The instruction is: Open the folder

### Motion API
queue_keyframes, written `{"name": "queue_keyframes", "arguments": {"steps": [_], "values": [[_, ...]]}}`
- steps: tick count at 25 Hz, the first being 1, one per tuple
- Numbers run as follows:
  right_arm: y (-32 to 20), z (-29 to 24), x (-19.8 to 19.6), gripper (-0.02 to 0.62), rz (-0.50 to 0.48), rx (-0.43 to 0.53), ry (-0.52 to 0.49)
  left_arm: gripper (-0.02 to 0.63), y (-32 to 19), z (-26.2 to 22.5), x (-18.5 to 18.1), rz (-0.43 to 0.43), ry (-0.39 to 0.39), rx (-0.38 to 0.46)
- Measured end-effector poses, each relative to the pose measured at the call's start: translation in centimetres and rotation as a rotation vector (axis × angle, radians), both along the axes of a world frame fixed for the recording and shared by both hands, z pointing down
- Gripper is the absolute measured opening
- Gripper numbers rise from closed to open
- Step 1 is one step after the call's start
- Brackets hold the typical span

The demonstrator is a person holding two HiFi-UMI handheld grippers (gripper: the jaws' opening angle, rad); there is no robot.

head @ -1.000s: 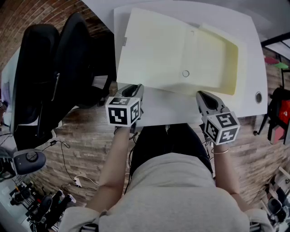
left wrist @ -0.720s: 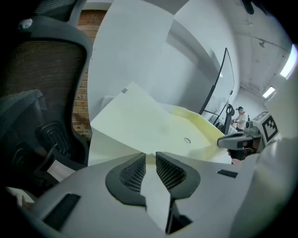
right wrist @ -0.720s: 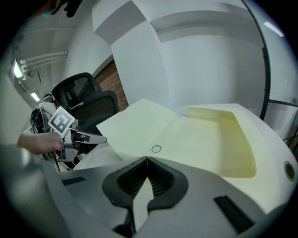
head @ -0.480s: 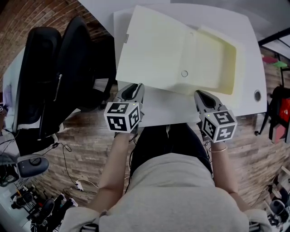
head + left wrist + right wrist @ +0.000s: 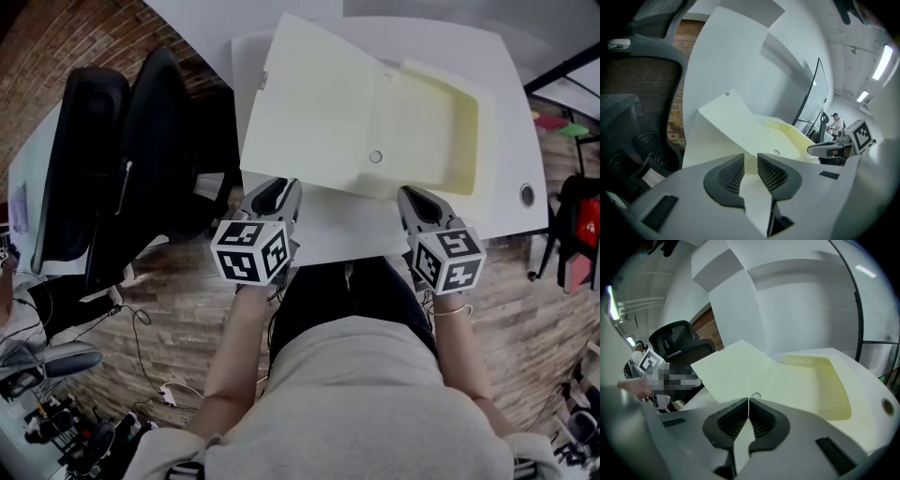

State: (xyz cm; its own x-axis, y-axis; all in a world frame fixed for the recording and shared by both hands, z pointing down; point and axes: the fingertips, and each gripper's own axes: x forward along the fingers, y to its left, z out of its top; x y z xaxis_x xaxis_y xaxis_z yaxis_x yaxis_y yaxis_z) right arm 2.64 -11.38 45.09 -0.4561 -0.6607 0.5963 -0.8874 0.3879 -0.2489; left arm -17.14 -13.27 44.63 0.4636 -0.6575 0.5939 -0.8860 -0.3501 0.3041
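Note:
A pale yellow folder lies on the white table. Its cover is tilted up on the left side. My left gripper sits at the cover's near left corner. In the left gripper view the cover's edge runs down into the gap of the left gripper; its jaws are opening slightly but still carry the cover. My right gripper hovers at the folder's near edge, shut and empty. A small round clasp lies just beyond the right gripper.
Two black office chairs stand left of the table. A round cable hole sits near the table's right edge. The person's lap is below the front edge. Cables and gear lie on the brick-patterned floor.
The left gripper has risen with the cover's corner, so the cover stands more steeply tilted. The right gripper has hardly moved.

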Motion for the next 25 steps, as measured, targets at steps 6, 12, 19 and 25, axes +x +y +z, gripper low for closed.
{"name": "queue_keyframes", "arguments": {"steps": [6,12,19,25], "values": [[-0.5,-1.3,0.5,0.021,0.006,0.032,-0.008,0.087,0.8,-0.8,1.8,0.07,0.001,-0.006],[-0.8,-2.5,1.4,0.021,0.032,0.061,-0.021,0.084,1.6,-2.2,4.9,0.167,0.032,0.006],[-1.1,-4.4,2.8,0.021,0.081,0.111,-0.031,0.071,1.3,-3.9,8.5,0.259,0.076,0.055],[-0.9,-6.0,4.2,0.021,0.128,0.159,-0.043,0.046,-0.1,-6.6,11.9,0.362,0.143,0.132]]}}
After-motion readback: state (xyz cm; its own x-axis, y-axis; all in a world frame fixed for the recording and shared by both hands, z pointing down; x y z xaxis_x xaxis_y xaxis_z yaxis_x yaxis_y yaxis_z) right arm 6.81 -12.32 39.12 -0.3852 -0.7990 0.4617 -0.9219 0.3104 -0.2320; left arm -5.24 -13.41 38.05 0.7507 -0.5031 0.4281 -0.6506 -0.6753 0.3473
